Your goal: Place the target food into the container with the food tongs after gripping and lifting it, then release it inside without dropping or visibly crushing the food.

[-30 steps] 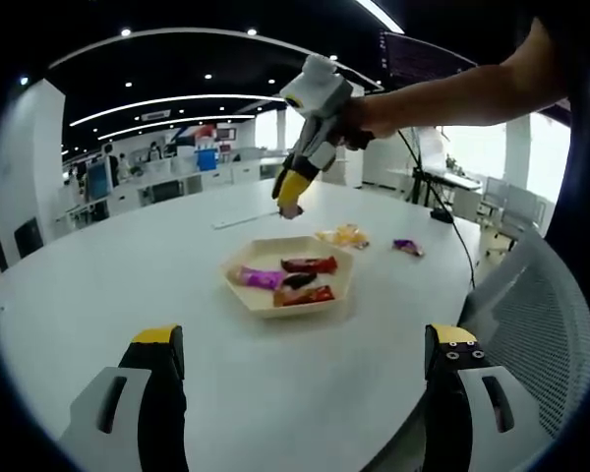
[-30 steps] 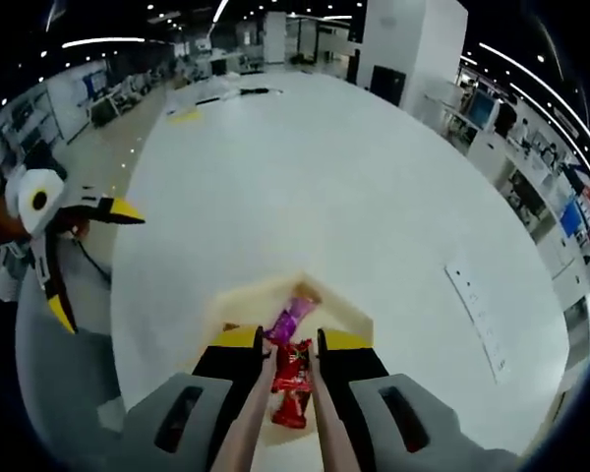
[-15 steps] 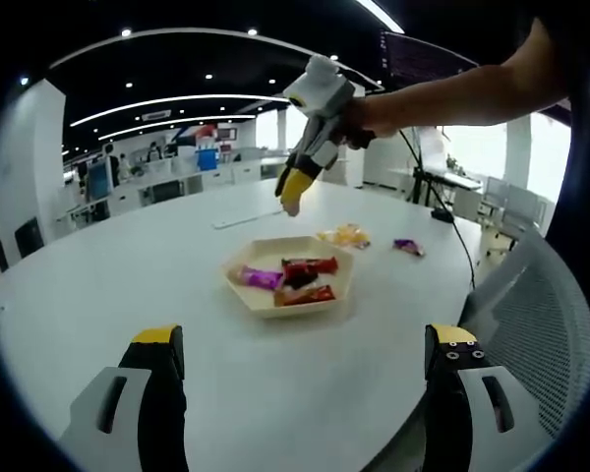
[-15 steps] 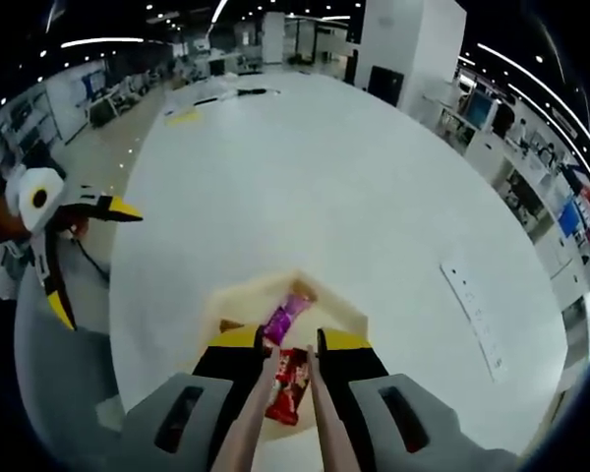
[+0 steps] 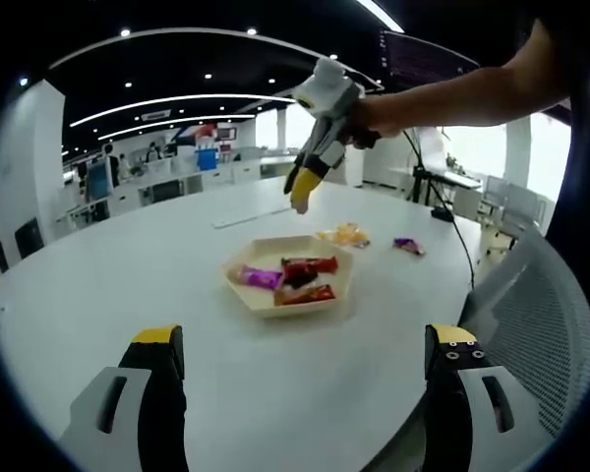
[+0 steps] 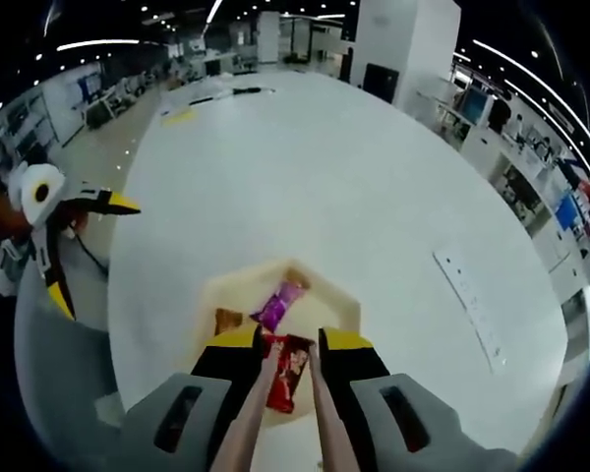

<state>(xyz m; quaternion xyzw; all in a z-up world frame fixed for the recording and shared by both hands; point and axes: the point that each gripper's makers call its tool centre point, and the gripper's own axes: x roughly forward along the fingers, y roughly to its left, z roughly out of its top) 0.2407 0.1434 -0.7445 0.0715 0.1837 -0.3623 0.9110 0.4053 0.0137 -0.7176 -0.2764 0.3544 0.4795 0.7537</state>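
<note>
Table [image 5: 128, 285]: large round white top; it carries the tray and loose snacks in the left gripper view.
Tray [image 5: 244, 258]: pale hexagonal container near the table's middle, also seen from above in the right gripper view [image 6: 211, 303]; more of its rim shows there than half a second ago, as that camera has risen.
Right gripper [image 5: 300, 192]: held in a hand above and behind the tray; compared with a second ago it sits higher and further right in the left gripper view. In its own view [image 6: 287, 346] the jaws stand close together, pressing the tongs.
Left gripper [image 5: 300, 344]: jaws spread wide apart with nothing between them, low over the table's near edge; unchanged from earlier.
Tongs [image 6: 252, 425]: two pale arms run up between the right gripper's jaws, their tips apart above the tray with nothing gripped.
Red snack [image 6: 283, 372]: lying in the tray below the tong tips; a second ago it sat between the tips, now it rests free.
Purple snack [image 6: 277, 306]: inside the tray, just beyond the red one.
Brown snack [image 6: 226, 320]: in the tray's left part.
Orange packet [image 5: 346, 235]: on the table just behind the tray.
Small purple packet [image 5: 408, 247]: on the table, right of the orange one.
</note>
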